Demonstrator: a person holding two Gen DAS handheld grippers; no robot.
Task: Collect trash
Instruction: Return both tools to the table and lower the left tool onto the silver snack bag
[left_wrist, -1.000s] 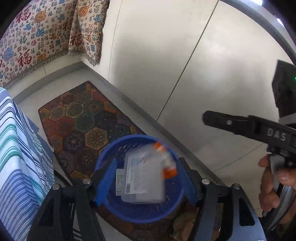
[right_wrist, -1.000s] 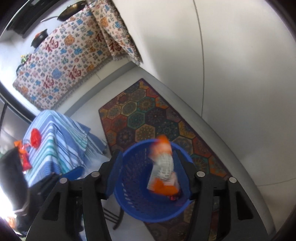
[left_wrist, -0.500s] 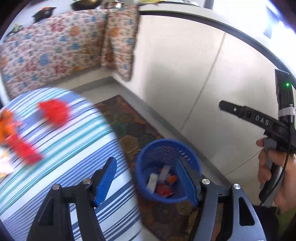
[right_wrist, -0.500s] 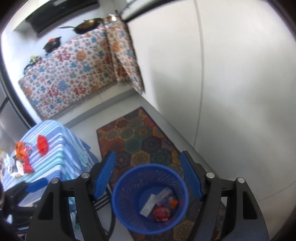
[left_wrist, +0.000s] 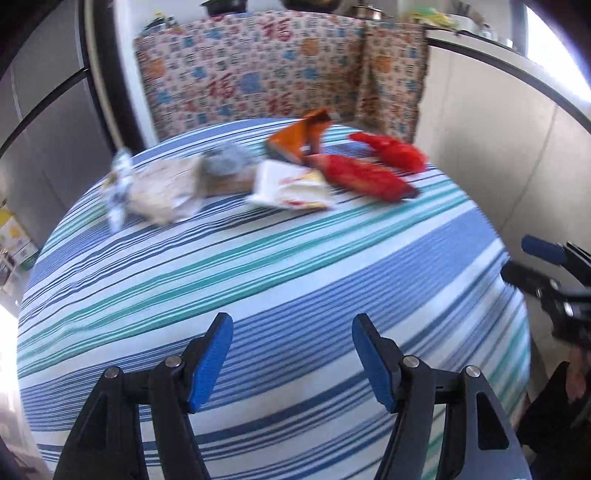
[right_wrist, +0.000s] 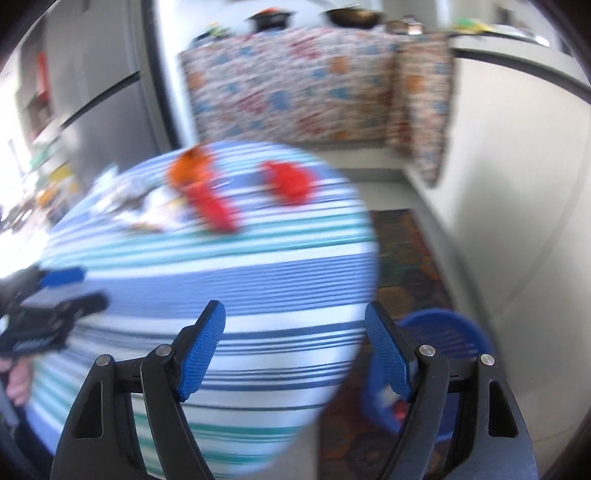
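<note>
1. The left gripper (left_wrist: 291, 354) hangs over the striped table (left_wrist: 295, 266), jaws apart and empty.
2. The right gripper (right_wrist: 295, 347) is also empty; its jaws have just been opening and stand wide.
3. Trash lies on the table toward 12 o'clock in the left view: two red wrappers (left_wrist: 365, 177), an orange one (left_wrist: 295, 140), a white packet (left_wrist: 288, 184) and crumpled paper (left_wrist: 162, 192).
4. The blue bin (right_wrist: 443, 332) sits on the floor at 4 o'clock in the right view, beside the table, with scraps inside.
</note>
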